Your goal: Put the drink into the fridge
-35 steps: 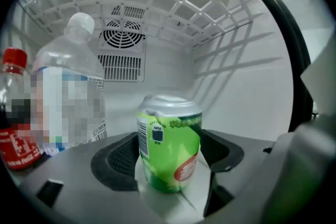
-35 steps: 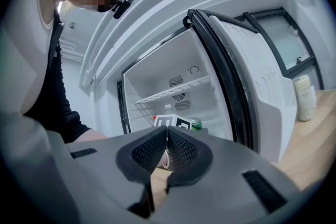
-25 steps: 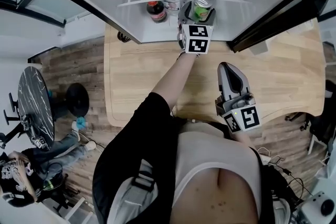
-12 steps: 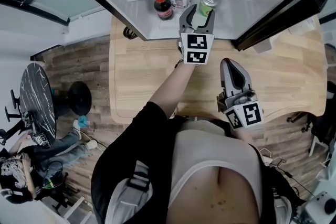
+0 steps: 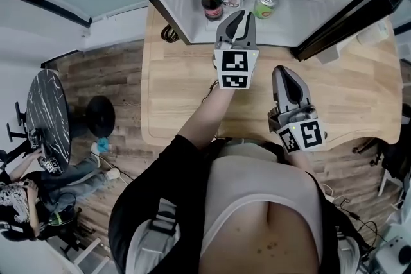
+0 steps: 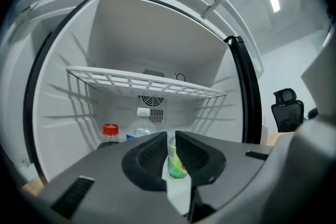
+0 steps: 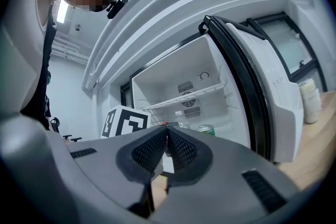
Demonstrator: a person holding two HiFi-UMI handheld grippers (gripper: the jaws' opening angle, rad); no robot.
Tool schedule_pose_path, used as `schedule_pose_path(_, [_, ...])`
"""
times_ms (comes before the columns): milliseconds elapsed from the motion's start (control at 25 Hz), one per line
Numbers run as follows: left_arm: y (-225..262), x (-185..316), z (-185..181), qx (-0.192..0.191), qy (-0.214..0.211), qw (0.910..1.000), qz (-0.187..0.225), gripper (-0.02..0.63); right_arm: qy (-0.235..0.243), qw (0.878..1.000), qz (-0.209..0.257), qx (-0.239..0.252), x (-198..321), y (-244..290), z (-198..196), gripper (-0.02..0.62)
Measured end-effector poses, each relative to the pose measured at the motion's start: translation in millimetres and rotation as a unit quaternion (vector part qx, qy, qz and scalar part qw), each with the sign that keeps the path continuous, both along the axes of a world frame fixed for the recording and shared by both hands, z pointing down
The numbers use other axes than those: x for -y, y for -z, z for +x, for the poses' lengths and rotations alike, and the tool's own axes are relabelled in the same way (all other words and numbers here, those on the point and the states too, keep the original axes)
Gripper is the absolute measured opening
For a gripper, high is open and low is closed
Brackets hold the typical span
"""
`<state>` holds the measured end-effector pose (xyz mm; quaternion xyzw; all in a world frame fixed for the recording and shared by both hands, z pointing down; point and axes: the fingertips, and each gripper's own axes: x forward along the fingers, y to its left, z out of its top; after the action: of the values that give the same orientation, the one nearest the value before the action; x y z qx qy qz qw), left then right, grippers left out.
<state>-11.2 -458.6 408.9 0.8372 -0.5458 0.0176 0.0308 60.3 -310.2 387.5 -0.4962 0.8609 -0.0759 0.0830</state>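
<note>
Finds the green can [image 5: 264, 5] upright on the fridge [image 5: 302, 16] floor, near the cola bottle [image 5: 212, 5]. Holds left gripper [image 5: 241, 15] at the opening, fingers closing on nothing, seemingly done. Parks right gripper [image 5: 286, 74] above the worktop [image 5: 359, 93], fingers together, empty.

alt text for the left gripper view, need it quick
The left gripper, its fingers closing on nothing, faces an open fridge. A green can, a red-capped bottle and a water bottle stand under a wire shelf.
</note>
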Motion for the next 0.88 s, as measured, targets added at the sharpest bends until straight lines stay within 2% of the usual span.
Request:
schedule_pose_path(320, [16,-36,-21,-0.006,-0.009,0.9999,0.008,0.008,0.004,1.000,0.019,0.002,-7,12,-17,0.028])
schedule_pose_path(680, [28,-95,-35,-0.033,-0.052,0.9981,0.009,0.006,-0.002,1.000,0.021,0.005,-21,15,-31,0.028])
schedule_pose_path(880, [21,-117,-41,-0.024,-0.064,0.9976,0.000,0.006,0.003,1.000,0.028,-0.002,-36,19,-44,0.028])
